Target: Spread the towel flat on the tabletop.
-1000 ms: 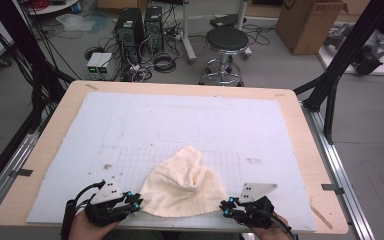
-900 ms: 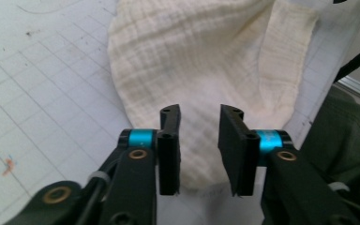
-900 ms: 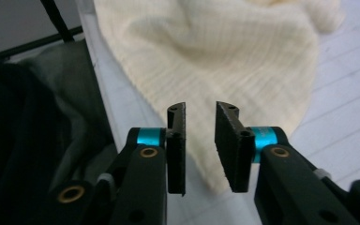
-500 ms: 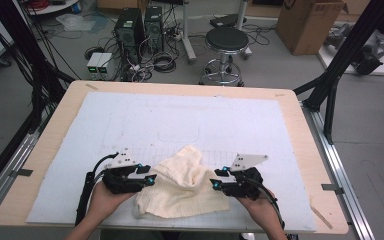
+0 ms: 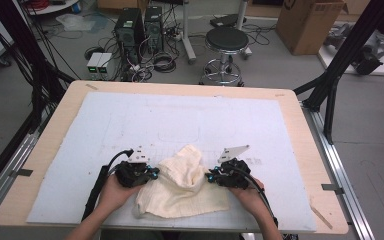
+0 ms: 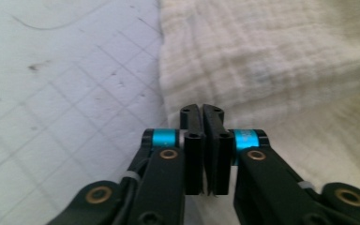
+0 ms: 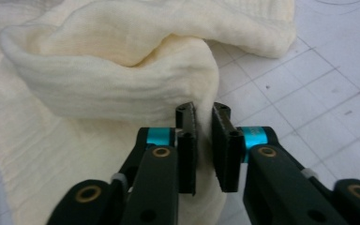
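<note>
The left gripper point(image 6: 202, 110) is pressed tight together, with a thin bit of the cream cloth point(image 5: 182, 185) pinched at the cloth's 9 o'clock edge. The right gripper point(image 7: 203, 115) is closed on a fold of the cloth at its 3 o'clock side, with a small gap left between the jaws. The cloth is bunched up between them on the white mat point(image 5: 180, 120), at the 6 o'clock side of the table point(image 5: 300, 105).

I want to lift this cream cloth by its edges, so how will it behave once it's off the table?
The cloth will probably hang limp: it already lies in soft folds and a rolled hump. It looks thin and loosely woven, so likely light. Its ribbed weave should grip rather than slip, though a thin pinch could pull free.
</note>
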The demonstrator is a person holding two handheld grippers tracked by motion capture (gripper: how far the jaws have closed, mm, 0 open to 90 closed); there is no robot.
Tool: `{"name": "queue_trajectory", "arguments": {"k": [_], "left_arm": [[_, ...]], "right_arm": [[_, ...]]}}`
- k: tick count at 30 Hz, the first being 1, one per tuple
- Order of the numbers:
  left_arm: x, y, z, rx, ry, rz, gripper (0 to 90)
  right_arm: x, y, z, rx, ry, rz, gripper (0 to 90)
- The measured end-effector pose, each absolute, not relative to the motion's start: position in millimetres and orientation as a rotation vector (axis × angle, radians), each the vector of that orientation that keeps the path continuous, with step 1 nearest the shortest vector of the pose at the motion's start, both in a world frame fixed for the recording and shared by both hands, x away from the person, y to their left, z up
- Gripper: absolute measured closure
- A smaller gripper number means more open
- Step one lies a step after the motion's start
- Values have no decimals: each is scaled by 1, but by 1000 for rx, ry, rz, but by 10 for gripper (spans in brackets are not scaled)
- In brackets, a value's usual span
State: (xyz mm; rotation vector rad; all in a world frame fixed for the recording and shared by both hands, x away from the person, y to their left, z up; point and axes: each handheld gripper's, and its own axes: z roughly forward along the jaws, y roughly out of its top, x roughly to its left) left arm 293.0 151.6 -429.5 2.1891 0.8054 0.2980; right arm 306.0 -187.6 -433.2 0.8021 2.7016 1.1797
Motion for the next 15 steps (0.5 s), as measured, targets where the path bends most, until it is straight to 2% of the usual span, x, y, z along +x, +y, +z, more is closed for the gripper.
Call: {"name": "queue_trajectory", "arguments": {"k": [6, 15], "left_arm": [[281, 175, -428, 2141, 861, 319, 892], [258, 191, -427, 2124, 849, 235, 891]], "right_arm": [[293, -201, -421, 827, 2632, 1219, 849], [263, -210, -420, 827, 2641, 1226, 831]]}}
